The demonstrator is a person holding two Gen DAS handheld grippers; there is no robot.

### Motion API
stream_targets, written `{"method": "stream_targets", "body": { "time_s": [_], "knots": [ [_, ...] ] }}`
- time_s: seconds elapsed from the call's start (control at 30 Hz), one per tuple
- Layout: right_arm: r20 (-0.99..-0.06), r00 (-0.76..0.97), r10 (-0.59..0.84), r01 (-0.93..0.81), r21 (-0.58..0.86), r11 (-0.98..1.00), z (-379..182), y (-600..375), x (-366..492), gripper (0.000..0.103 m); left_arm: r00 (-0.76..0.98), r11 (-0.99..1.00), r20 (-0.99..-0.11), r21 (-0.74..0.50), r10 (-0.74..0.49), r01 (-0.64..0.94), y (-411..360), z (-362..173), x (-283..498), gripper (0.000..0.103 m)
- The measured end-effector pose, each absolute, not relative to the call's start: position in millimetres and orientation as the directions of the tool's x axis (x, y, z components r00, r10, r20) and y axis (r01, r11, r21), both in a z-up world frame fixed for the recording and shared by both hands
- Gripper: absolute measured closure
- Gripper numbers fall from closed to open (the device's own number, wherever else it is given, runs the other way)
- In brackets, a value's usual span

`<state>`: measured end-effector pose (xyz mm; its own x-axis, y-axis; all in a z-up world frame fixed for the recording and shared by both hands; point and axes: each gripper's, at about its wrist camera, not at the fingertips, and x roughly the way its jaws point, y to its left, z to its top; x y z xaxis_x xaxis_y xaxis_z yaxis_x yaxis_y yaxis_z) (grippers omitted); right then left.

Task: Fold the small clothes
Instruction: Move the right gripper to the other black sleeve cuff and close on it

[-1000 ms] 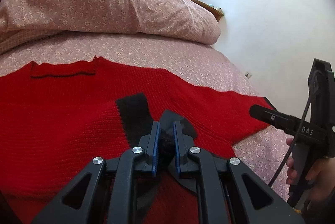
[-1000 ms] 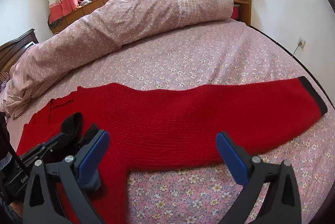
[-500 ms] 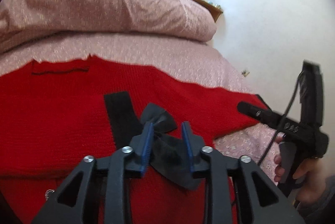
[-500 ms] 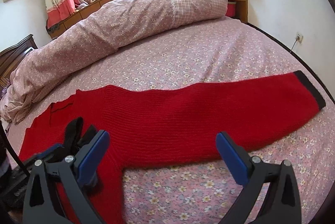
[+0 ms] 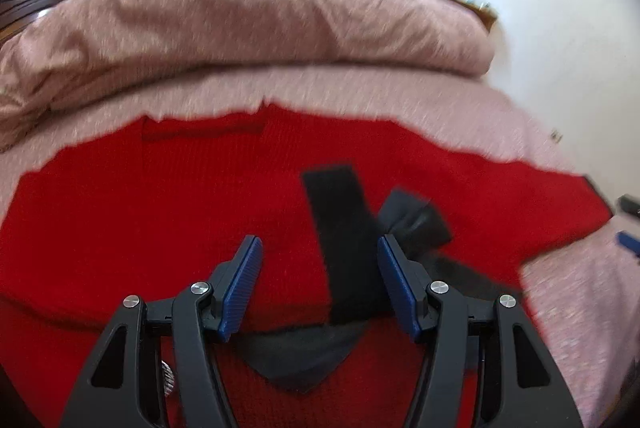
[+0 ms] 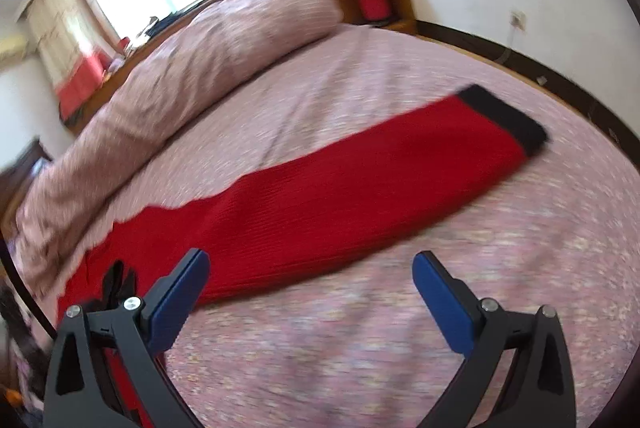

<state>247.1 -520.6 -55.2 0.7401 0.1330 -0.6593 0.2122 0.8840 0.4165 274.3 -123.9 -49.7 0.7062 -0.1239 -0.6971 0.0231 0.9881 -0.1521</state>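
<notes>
With one sleeve laid across the red sweater point(image 5: 160, 228), its black cuff point(image 5: 340, 220) resting there, the left gripper point(image 5: 320, 276) gapes empty while the right gripper point(image 6: 312, 292), equally spread, faces the outstretched sleeve point(image 6: 360, 179).

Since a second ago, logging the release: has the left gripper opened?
Yes. The left gripper has spread apart; the black cuff it pinched lies loose on the red sweater.

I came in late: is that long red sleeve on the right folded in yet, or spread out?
Spread out. The right sleeve lies flat and straight on the bed, black cuff at the far end, not yet folded.
</notes>
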Motion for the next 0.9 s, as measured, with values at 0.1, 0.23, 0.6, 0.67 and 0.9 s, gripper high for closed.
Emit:
{"method": "stream_targets", "body": {
  "time_s": [0.1,0.23,0.6,0.67,0.9],
  "knots": [
    [-0.637,0.759,0.132,0.267,0.489,0.830,-60,-562,229,0.000,0.704,0.987,-0.700,-0.163,-0.120,0.007,-121,-52,274,0.049],
    [-0.608,0.780,0.149,0.287,0.558,0.778,-69,-600,212,0.000,0.703,0.992,-0.705,-0.127,-0.092,0.003,-127,-53,274,0.049],
    [-0.453,0.865,0.217,0.306,0.818,0.487,-116,-704,209,0.000,0.704,0.994,-0.706,-0.111,-0.075,-0.005,-129,-54,274,0.046],
    [-0.427,0.875,0.228,0.295,0.844,0.448,-120,-713,220,0.000,0.704,0.994,-0.707,-0.111,-0.076,-0.005,-129,-54,274,0.046],
    [-0.455,0.845,0.281,0.293,0.833,0.469,-121,-717,264,0.000,0.704,0.998,-0.710,-0.054,-0.030,-0.012,-135,-54,274,0.043]
  ]
}}
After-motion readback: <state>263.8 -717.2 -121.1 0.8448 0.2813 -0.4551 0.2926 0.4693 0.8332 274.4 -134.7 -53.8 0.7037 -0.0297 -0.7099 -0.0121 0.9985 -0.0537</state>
